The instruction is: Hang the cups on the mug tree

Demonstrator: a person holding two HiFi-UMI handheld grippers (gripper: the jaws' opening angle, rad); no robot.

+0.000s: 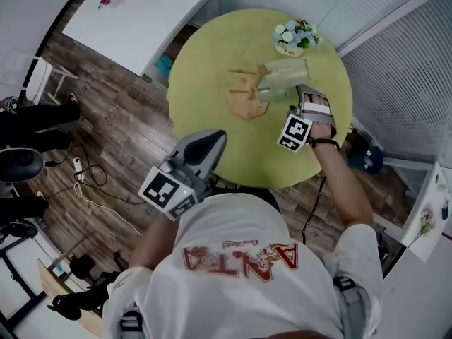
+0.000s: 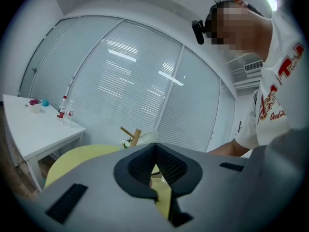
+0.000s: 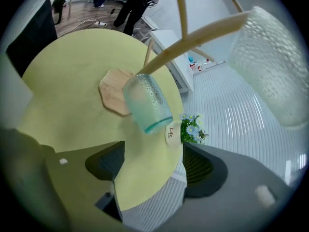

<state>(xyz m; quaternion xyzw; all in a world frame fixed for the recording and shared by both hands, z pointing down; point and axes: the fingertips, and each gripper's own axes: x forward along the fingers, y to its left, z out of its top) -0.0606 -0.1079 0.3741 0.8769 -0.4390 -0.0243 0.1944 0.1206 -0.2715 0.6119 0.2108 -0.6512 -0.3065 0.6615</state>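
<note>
In the head view the pale cup (image 1: 288, 70) and the greenish cup (image 1: 279, 92) cover the right side of the mug tree (image 1: 246, 94), so the pegs there are not visible. In the left gripper view the left gripper (image 2: 155, 148) hides the base of the tree and most of its post. In the right gripper view the near dotted cup (image 3: 270, 62) is cut off at the round edge, and the upper peg ends also. The things on the white table (image 1: 141, 20) are too small to tell.

Soft, even brightness with faint shadows; gripper views bend strongly, their corners dark and blurred
</note>
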